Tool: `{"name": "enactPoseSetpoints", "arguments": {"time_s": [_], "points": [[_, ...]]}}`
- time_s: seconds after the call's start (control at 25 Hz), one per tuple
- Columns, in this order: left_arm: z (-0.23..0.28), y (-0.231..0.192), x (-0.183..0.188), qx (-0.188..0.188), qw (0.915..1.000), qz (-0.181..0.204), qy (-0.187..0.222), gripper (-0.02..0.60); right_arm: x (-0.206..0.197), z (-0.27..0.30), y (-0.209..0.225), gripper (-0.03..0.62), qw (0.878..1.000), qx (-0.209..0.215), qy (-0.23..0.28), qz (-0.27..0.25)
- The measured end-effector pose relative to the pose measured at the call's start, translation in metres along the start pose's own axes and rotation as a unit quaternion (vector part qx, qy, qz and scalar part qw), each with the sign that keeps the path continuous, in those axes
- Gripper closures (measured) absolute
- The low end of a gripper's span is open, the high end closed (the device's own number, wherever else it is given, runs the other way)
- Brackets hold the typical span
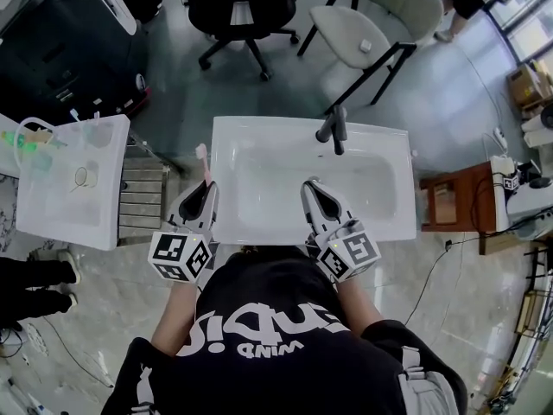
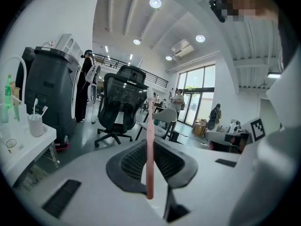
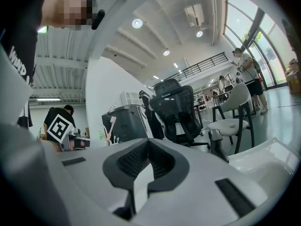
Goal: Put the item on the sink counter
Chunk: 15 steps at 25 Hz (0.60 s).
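Observation:
A pink toothbrush (image 1: pixel 204 161) stands upright between the jaws of my left gripper (image 1: pixel 207 188), which is shut on its handle. It hangs over the left rim of the white sink counter (image 1: pixel 226 132). In the left gripper view the toothbrush (image 2: pixel 149 145) rises straight up from the closed jaws of the left gripper (image 2: pixel 149 171). My right gripper (image 1: pixel 311 185) is over the basin's near side, shut with nothing in it. In the right gripper view its jaws meet at the right gripper (image 3: pixel 148 158), and the toothbrush (image 3: pixel 111 125) shows far off to the left. A dark faucet (image 1: pixel 333 128) stands at the sink's far edge.
A second white counter (image 1: pixel 52 214) at the left carries a cup and a green bottle. A black office chair (image 1: pixel 238 7) and a grey chair (image 1: pixel 371 24) stand beyond the sink. A wooden stool (image 1: pixel 454 201) is at the right, a black machine (image 1: pixel 69 50) at the far left.

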<state>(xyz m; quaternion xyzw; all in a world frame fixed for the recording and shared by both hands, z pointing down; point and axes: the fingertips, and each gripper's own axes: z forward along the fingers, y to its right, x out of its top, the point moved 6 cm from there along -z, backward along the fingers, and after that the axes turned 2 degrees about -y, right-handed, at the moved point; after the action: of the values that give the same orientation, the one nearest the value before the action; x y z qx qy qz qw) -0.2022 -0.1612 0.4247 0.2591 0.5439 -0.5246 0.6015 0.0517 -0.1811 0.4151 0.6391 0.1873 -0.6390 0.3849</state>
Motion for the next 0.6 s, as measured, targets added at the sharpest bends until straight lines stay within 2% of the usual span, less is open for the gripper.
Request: {"name": "enactPoseSetpoints", "arguments": {"time_s": [0.16,0.36,0.6], "points": [[0.011,-0.006,-0.012,0.013,0.9998,-0.006,-0.013,0.525,0.003,0.001,0.007,0.576,1.000,0.005,0.002,-0.004],[0.027,-0.012,-0.030,0.030,0.9980,-0.004,-0.056,0.525,0.002,0.000,0.014,0.576,1.000,0.011,-0.001,-0.002],[0.045,-0.023,-0.059,0.049,0.9948,-0.011,-0.089,0.525,0.002,0.001,0.017,0.576,1.000,0.019,-0.001,-0.003]]}}
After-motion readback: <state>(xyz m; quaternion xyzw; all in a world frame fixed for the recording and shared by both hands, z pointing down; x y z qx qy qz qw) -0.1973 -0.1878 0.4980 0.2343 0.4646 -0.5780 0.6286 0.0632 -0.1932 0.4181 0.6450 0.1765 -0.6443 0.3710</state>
